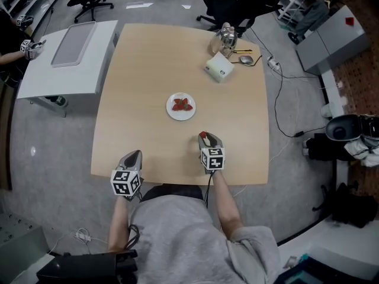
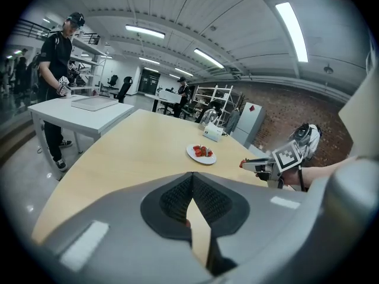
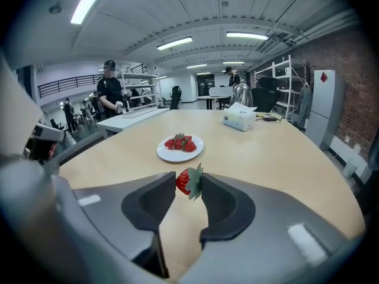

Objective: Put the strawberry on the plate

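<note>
A red strawberry [image 3: 185, 182] with a green leafy cap sits between the pads of my right gripper [image 3: 188, 181], which is shut on it just above the tan table. In the head view this gripper [image 1: 205, 136] hovers near the table's front edge, a short way in front of the white plate [image 1: 172, 114]. The plate [image 3: 163, 154] holds a few strawberries [image 3: 180, 143] and lies straight ahead of the held berry. My left gripper [image 1: 135, 154] rests at the front edge to the left, shut with nothing in it; its pads [image 2: 177, 197] meet at the tip.
A white tissue box [image 1: 219, 67], a shiny domed vessel [image 1: 225, 38] and a mouse [image 1: 246, 58] stand at the table's far right. A white side table [image 1: 35, 76] with a grey tray stands to the left, a person [image 1: 10, 40] beside it. Office chairs and cables surround the table.
</note>
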Motion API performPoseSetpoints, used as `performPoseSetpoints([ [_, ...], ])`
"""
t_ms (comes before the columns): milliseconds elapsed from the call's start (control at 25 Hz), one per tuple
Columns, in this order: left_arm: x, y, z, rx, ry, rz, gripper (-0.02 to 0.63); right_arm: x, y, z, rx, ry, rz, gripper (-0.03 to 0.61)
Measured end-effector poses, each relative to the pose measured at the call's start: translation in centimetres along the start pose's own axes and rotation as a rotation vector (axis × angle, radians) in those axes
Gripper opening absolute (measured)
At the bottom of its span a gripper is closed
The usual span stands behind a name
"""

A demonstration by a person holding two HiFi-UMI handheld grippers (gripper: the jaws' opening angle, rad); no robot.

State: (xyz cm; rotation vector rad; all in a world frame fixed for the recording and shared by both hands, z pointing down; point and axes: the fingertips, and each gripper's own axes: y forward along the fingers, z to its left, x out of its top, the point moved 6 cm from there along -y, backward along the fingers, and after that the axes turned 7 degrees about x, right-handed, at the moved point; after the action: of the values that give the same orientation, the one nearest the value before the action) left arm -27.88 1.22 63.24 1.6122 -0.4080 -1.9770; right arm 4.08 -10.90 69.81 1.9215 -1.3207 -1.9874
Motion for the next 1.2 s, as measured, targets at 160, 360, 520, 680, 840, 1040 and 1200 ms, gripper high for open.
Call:
performPoseSetpoints([
  [160, -0.4, 0.0, 0.3, 0.006, -0.010, 0.001, 0.020, 1.8, 1.1, 0.6, 0.020, -0.015, -0.028, 0.143],
  [360, -1.0, -0.2, 0.5, 0.016, -0.035, 0.004, 0.020, 3.2, 3.3, 1.4, 0.053, -0.056, -0.021, 0.143],
  [520, -1.1, -0.4, 1.2, 0.041, -0.047, 0.002, 0.020, 4.4, 5.0, 2.2, 0.083, -0.069, -0.017, 0.143],
  [680, -0.8, -0.4, 2.1, 0.065, -0.065, -0.004, 0.020, 5.1, 6.7, 2.7, 0.108, -0.077, -0.003, 0.143],
  [840, -0.3, -0.4, 2.7, 0.076, -0.068, 0.000, 0.020, 5.8, 8.2, 2.8, 0.114, -0.072, 0.010, 0.143],
  [1040, -0.2, 0.4, 3.1, 0.084, -0.071, 0.014, 0.020, 5.9, 10.3, 2.6, 0.121, -0.081, 0.039, 0.143],
  [1200, 0.4, 1.0, 3.2, 0.082, -0.061, 0.018, 0.020, 6.0, 11.7, 2.3, 0.130, -0.074, 0.056, 0.143],
])
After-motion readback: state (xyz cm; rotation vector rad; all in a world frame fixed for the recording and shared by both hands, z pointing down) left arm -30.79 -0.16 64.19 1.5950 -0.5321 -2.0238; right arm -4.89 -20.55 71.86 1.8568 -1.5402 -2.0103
